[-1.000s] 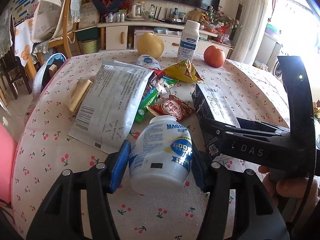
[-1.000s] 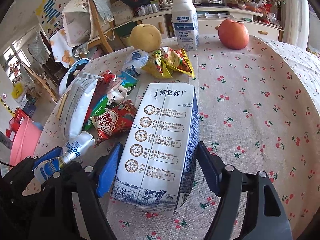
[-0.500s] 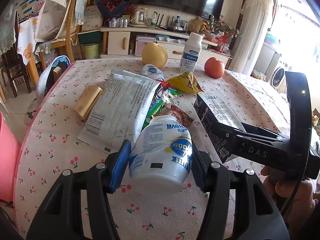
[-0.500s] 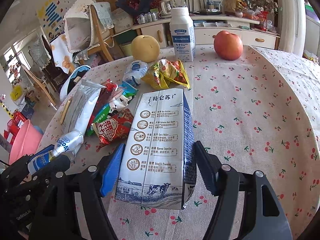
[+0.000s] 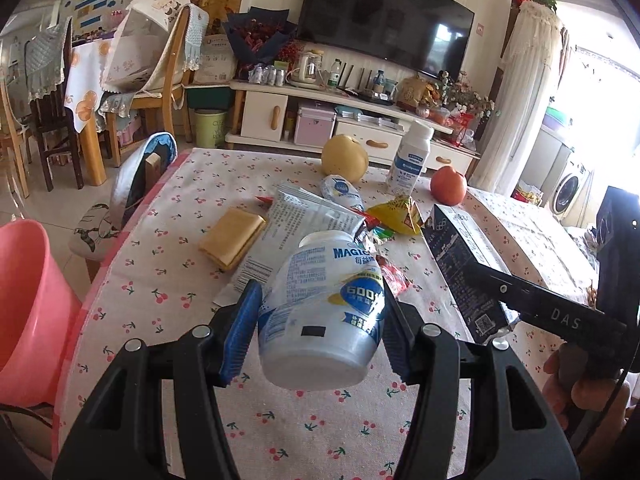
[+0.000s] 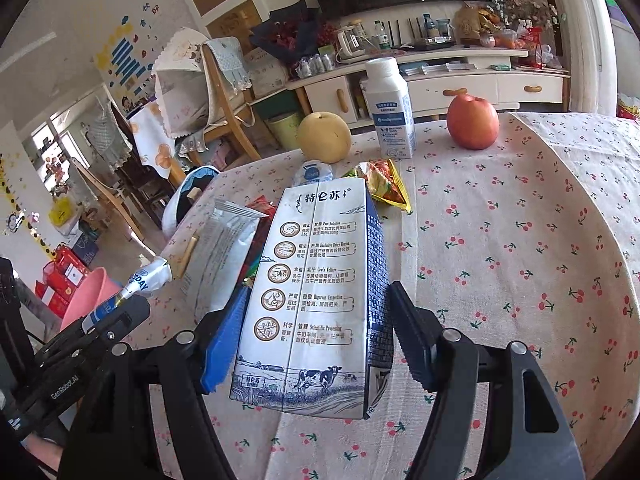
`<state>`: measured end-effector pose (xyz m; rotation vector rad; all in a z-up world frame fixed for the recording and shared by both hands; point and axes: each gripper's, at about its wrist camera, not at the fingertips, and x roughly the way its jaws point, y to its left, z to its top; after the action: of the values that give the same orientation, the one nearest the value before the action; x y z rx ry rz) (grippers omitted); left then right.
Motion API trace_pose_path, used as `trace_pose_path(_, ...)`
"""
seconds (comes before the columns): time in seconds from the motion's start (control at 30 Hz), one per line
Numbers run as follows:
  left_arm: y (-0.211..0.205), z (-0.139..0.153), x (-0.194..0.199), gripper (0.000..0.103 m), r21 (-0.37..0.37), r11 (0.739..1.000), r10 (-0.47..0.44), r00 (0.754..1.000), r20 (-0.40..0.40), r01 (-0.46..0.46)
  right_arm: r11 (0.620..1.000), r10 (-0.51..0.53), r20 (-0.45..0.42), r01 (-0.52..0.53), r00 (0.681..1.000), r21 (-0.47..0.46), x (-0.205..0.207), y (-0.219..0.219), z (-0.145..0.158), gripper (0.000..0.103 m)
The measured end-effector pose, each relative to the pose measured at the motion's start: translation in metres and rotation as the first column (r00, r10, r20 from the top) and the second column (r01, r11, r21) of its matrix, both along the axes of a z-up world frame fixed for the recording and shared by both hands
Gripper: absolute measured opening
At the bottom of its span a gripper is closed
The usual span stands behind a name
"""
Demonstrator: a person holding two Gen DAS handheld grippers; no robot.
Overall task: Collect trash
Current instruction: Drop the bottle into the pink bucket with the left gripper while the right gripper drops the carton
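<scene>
Left wrist view: the left gripper (image 5: pixel 318 330) held a white plastic drink bottle (image 5: pixel 326 308) crosswise, its blue pads pressed against both sides and its base turned toward the camera, clear of the cherry-print tablecloth (image 5: pixel 168 280). At about two o'clock the right gripper (image 5: pixel 520 296) reached in from the right edge, clamped on a dark blue milk carton (image 5: pixel 460 268) that also hung above the cloth; a hand (image 5: pixel 576 384) showed at four o'clock. Beyond the bottle, toward twelve o'clock, lay the rest of the trash: a large white foil bag (image 5: pixel 288 228), a red snack wrapper (image 5: pixel 394 280), a yellow snack packet (image 5: pixel 400 216) and a small crumpled white pouch (image 5: pixel 340 192). A folded yellow cloth (image 5: pixel 232 236) lay at eleven o'clock. Farther back stood a yellow pear (image 5: pixel 344 158), an upright white milk bottle (image 5: pixel 410 156) and a red apple (image 5: pixel 448 185). A pink plastic basin (image 5: pixel 28 304) sat off the table at nine o'clock.

Right wrist view: the right gripper (image 6: pixel 308 340) gripped the milk carton (image 6: pixel 320 300) lengthwise, both pads against its sides, the cow-printed bottom end nearest the lens. At eight o'clock the left gripper (image 6: pixel 116 312) appeared with the white bottle (image 6: pixel 148 278) between its fingers, the pink basin (image 6: pixel 86 296) just behind it. The white foil bag (image 6: pixel 216 256) lay left of the carton; the yellow packet (image 6: pixel 384 184) and the white pouch (image 6: pixel 314 172) lay past its far end at twelve o'clock, with the pear (image 6: pixel 324 138), the milk bottle (image 6: pixel 390 112) and the apple (image 6: pixel 472 122) behind.
</scene>
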<state>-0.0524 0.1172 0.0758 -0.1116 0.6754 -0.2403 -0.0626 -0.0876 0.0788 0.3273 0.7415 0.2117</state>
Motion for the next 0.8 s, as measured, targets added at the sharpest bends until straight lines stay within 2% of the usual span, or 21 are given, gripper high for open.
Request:
trace_pose_path(0.23,0.027,0.011,-0.002,0.058,0.004,0.994,0.108,0.993,0.043,-0.108,0.998,0.053,0.017,-0.053,0.998,0.019,-0.003,0.034,0.014,0.070)
trace_pose_path(0.43,0.056,0.021,-0.004,0.058,0.001,0.973,0.230,0.970,0.078,-0.231,0.989,0.147,0.053,-0.148,0.988,0.021,-0.004,0.082,0.034,0.070)
trace_pose_path(0.53,0.075,0.027,-0.005,0.058,0.011,0.948,0.316,0.944,0.101,-0.318,0.979,0.198,0.073,-0.200,0.978,0.033,-0.002,0.110,0.043,0.070)
trace_pose_path(0.73,0.133,0.031,-0.006,0.058,-0.019,0.866,0.499,0.862,0.084,-0.499,0.945,0.317,0.106,-0.323,0.942,0.044,0.007,0.182,0.062,0.070)
trace_pose_path(0.8,0.157,0.032,-0.007,0.058,-0.039,0.828,0.560,0.825,0.071,-0.559,0.931,0.355,0.118,-0.362,0.927,0.041,0.011,0.207,0.067,0.070)
